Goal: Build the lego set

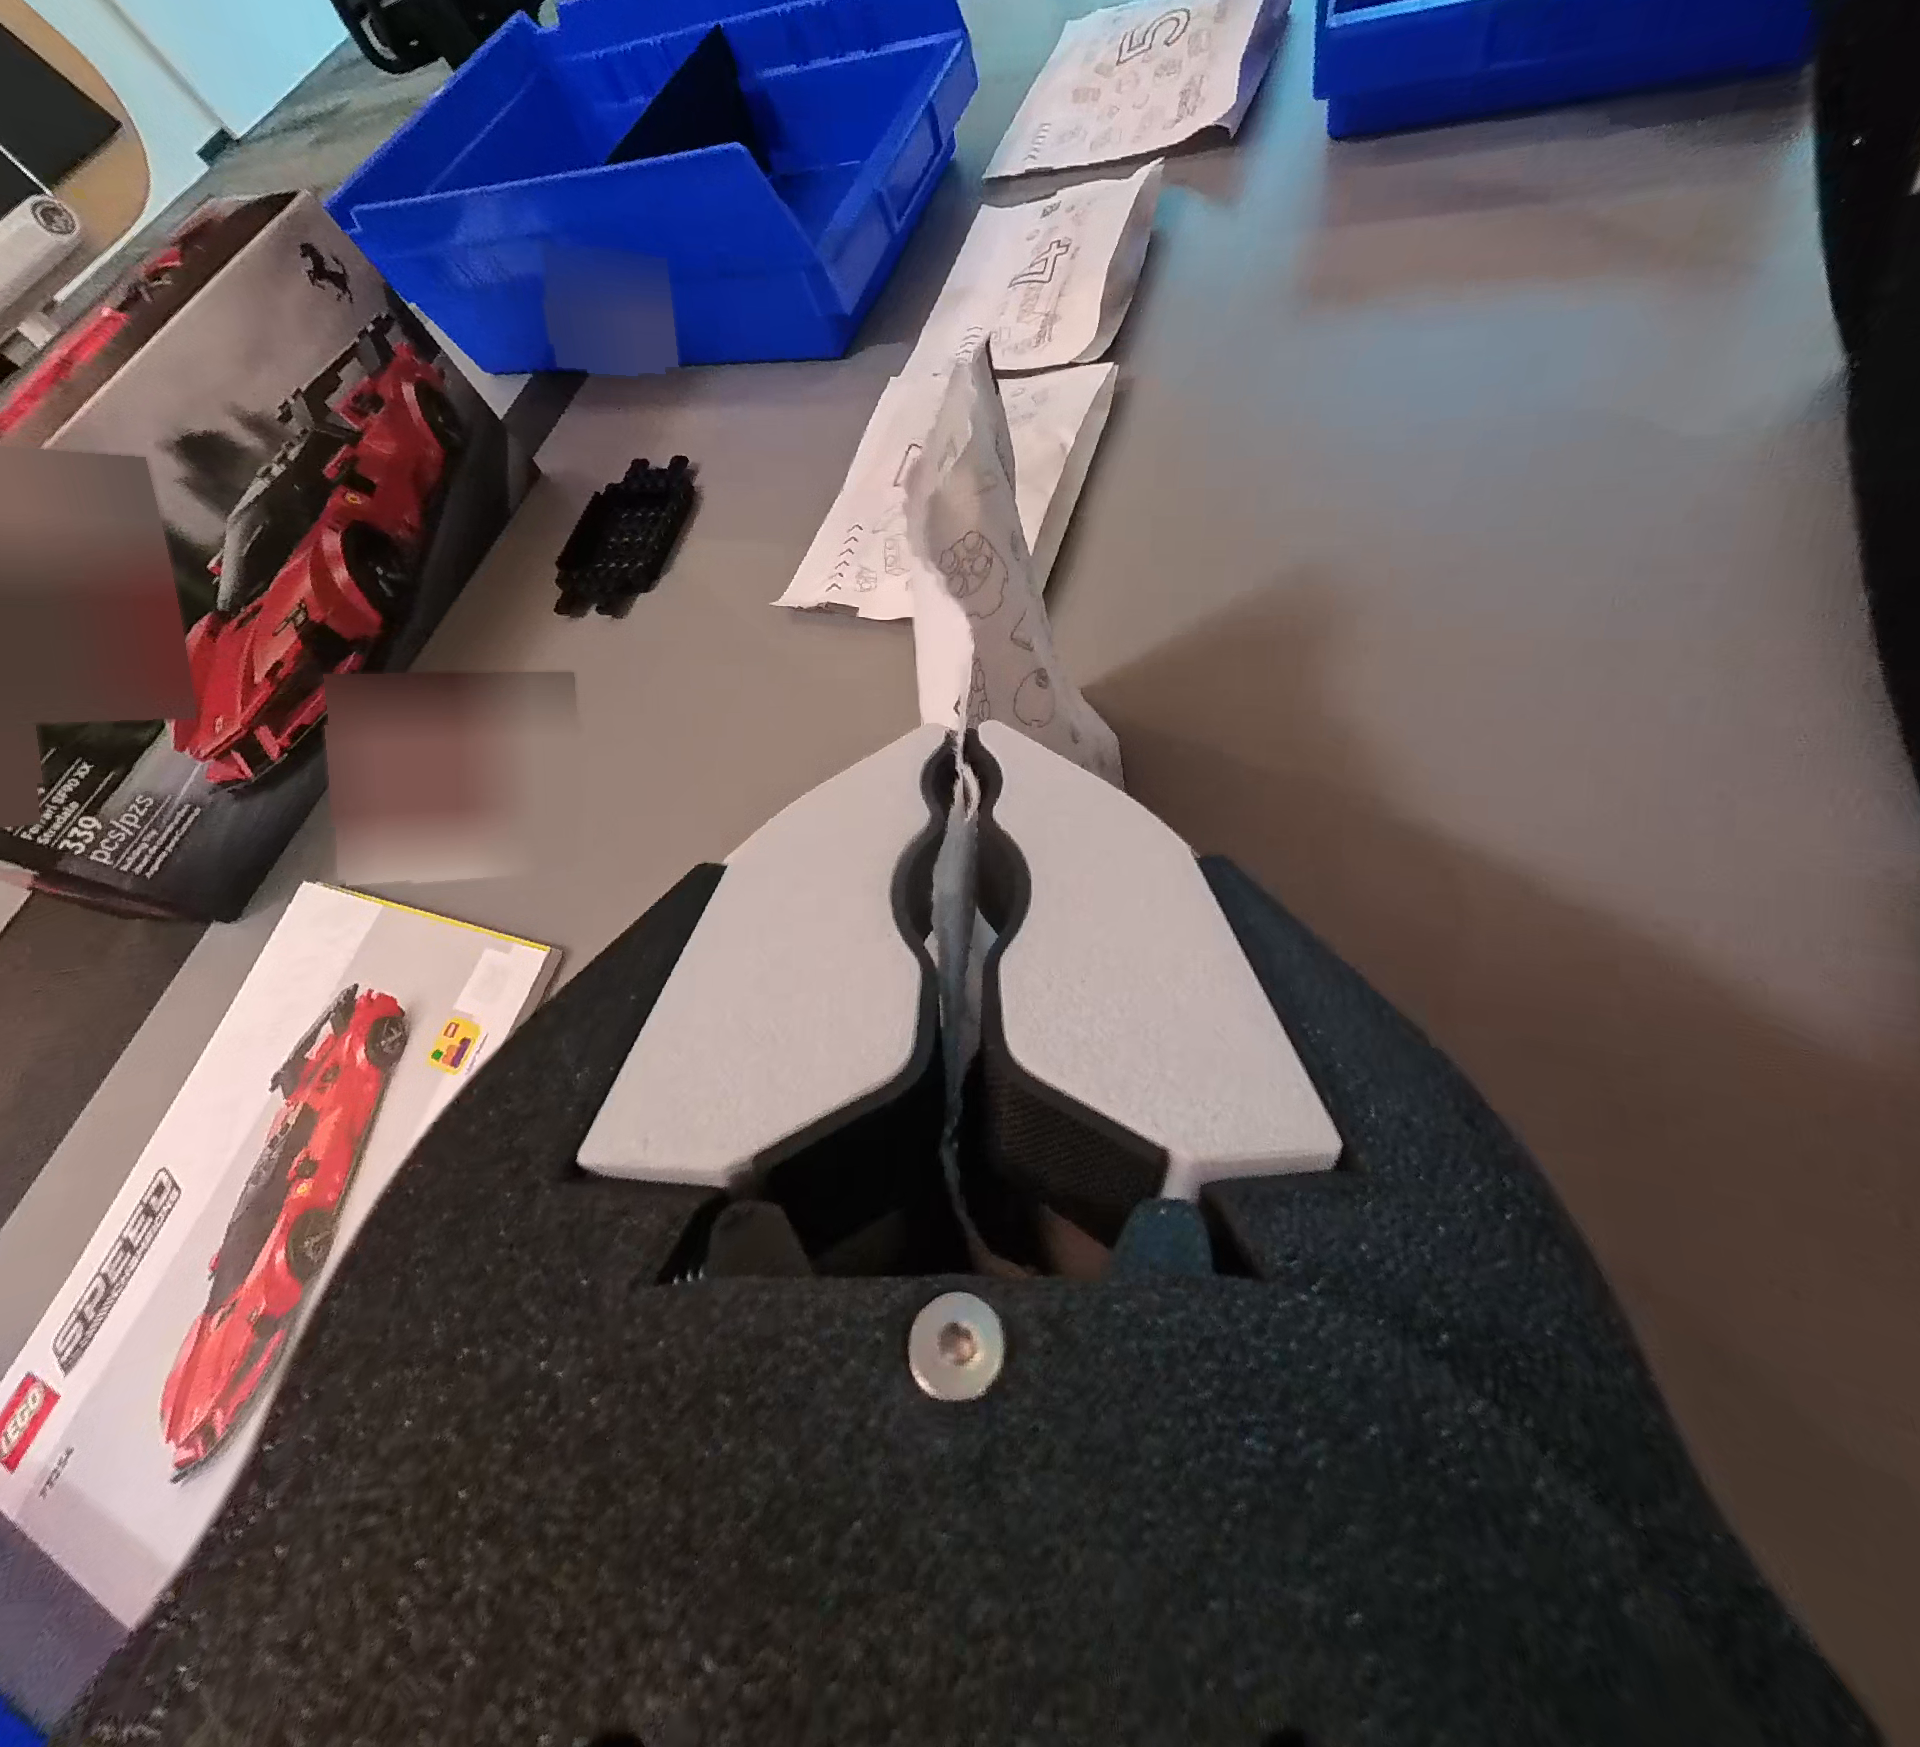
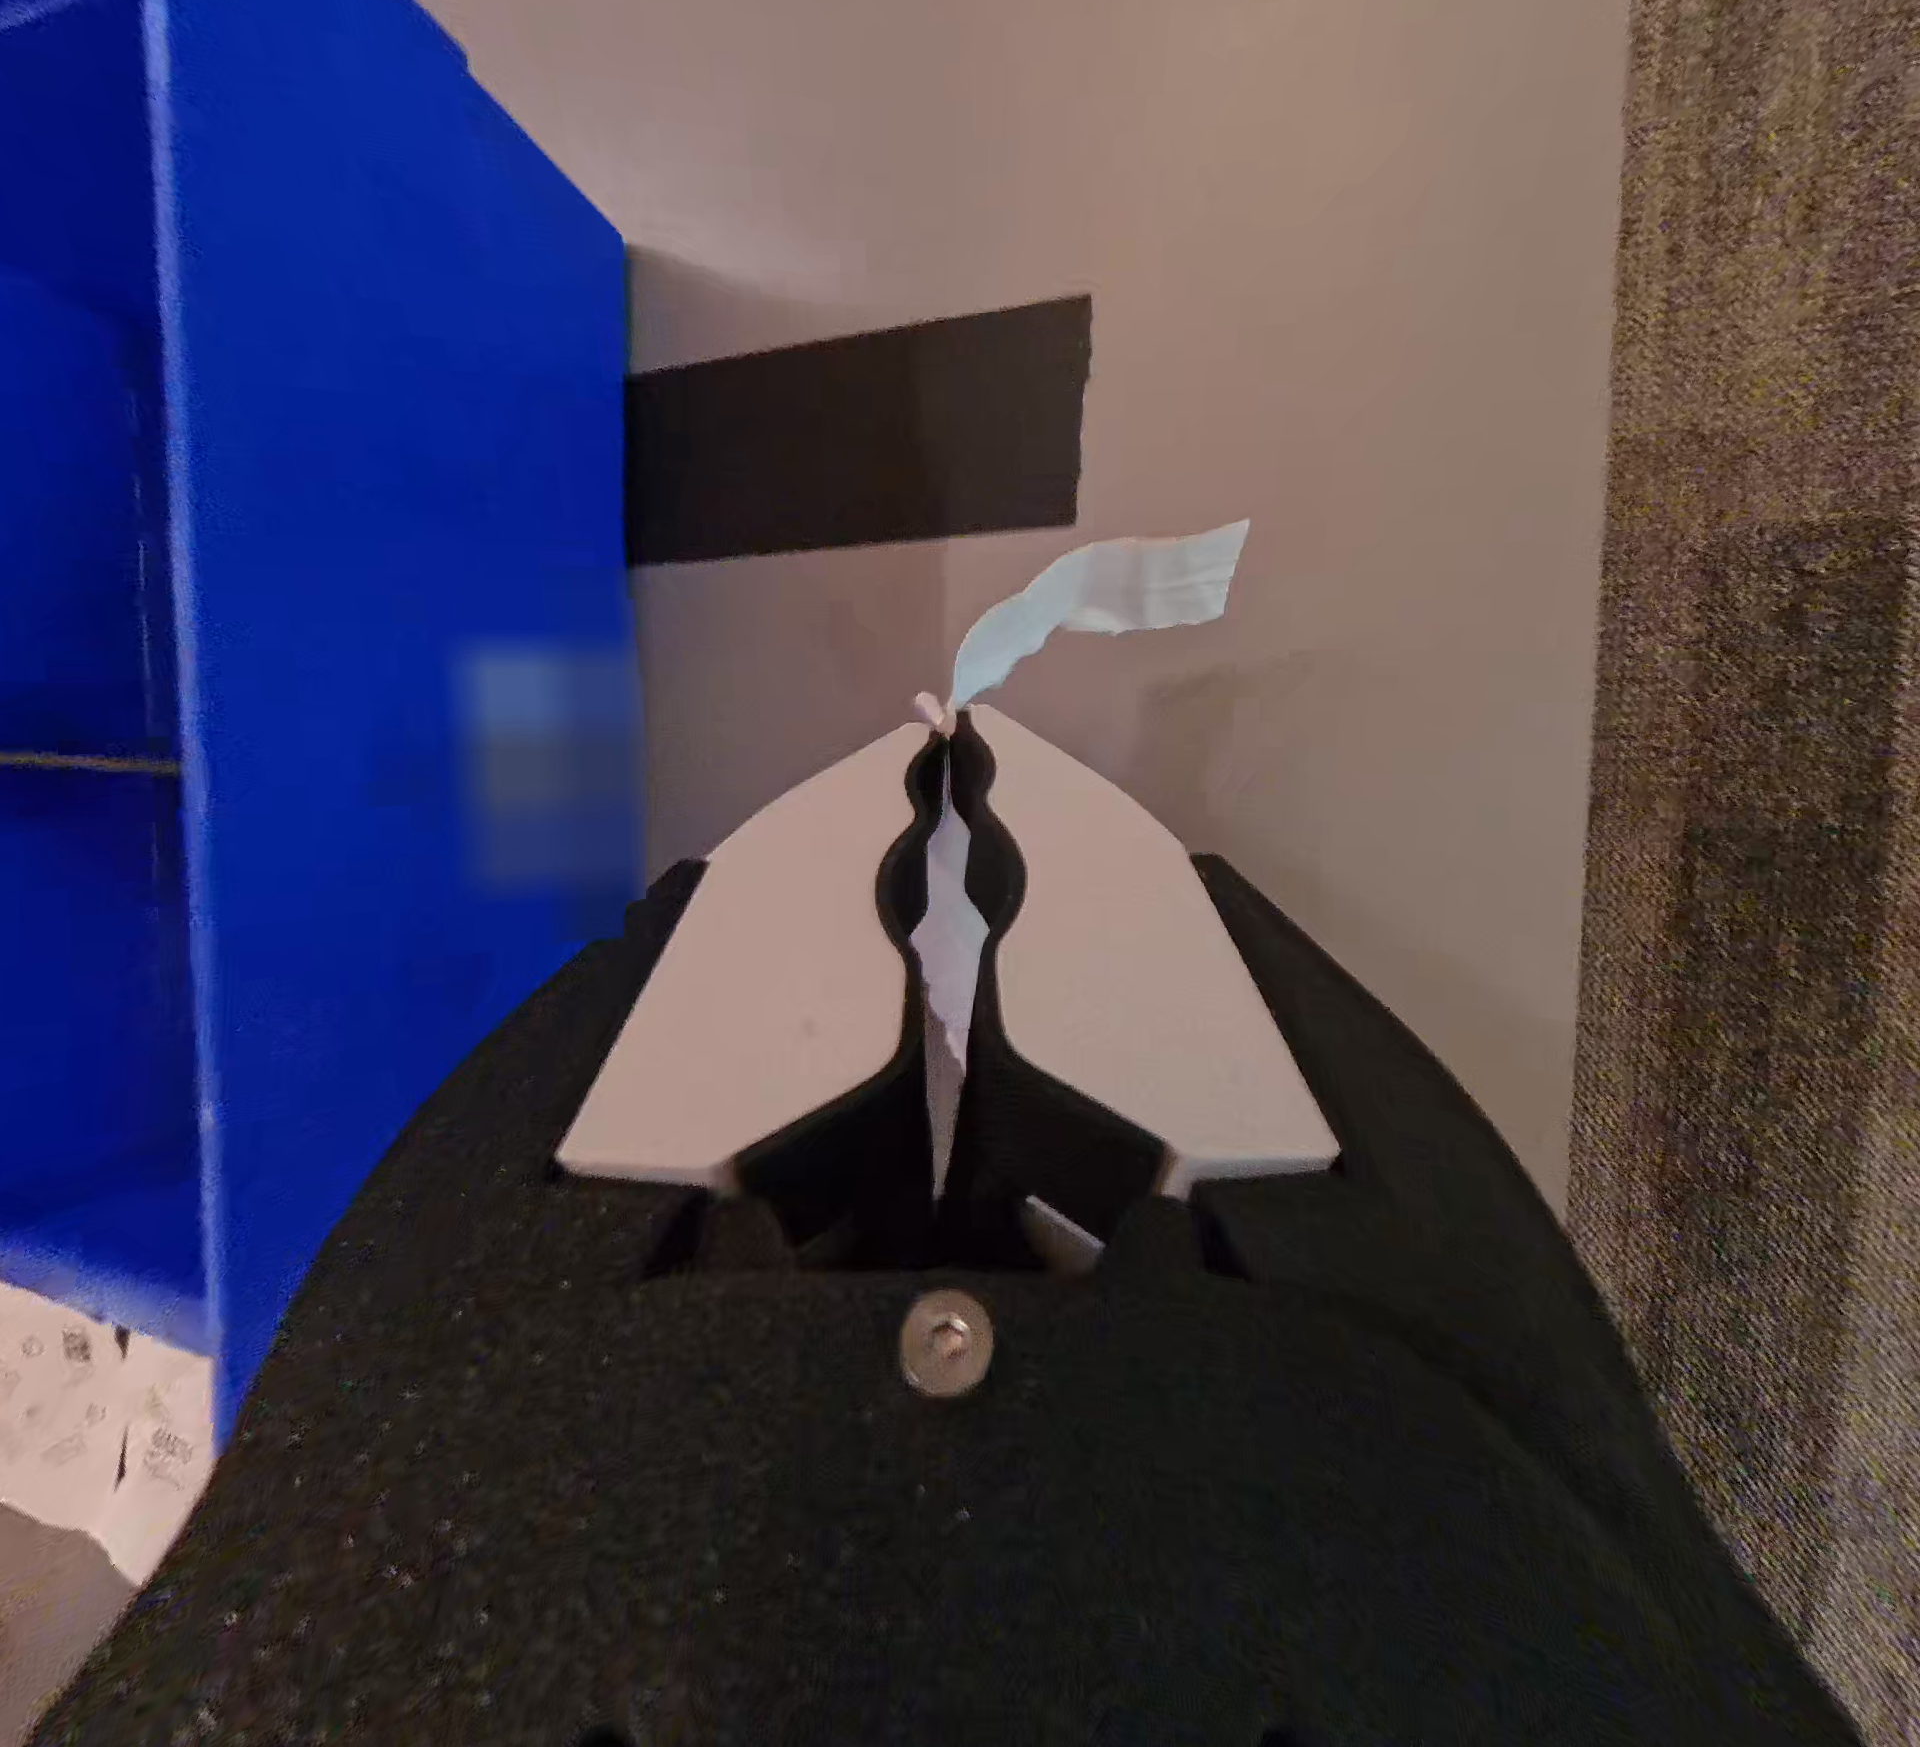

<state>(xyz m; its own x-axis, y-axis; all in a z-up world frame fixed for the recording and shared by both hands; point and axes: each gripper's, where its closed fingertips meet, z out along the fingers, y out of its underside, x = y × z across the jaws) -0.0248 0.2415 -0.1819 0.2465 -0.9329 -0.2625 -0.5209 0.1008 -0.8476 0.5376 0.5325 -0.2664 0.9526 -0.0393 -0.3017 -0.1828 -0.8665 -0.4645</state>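
In the left wrist view my left gripper (image 1: 964, 733) is shut on a torn white paper bag (image 1: 977, 575) printed with brick drawings; the bag stands up from the fingertips over the grey table (image 1: 1403, 502). In the right wrist view my right gripper (image 2: 948, 721) is shut on a thin torn strip of pale paper (image 2: 1122, 580), which curls up and to the right from the fingertips. The strip also runs back between the pads. The right gripper is beside a blue bin (image 2: 364, 554).
Three more paper bags (image 1: 1081, 284) lie in a row on the table. A divided blue bin (image 1: 665, 170) and a second blue bin (image 1: 1558, 4) stand at the back. A black brick plate (image 1: 623, 534), a toy-car box (image 1: 291, 502) and a booklet (image 1: 270, 1178) lie left. Black tape (image 2: 852, 430) marks the table. Across from one pair of fingers to the other is roughly 65 centimeters.
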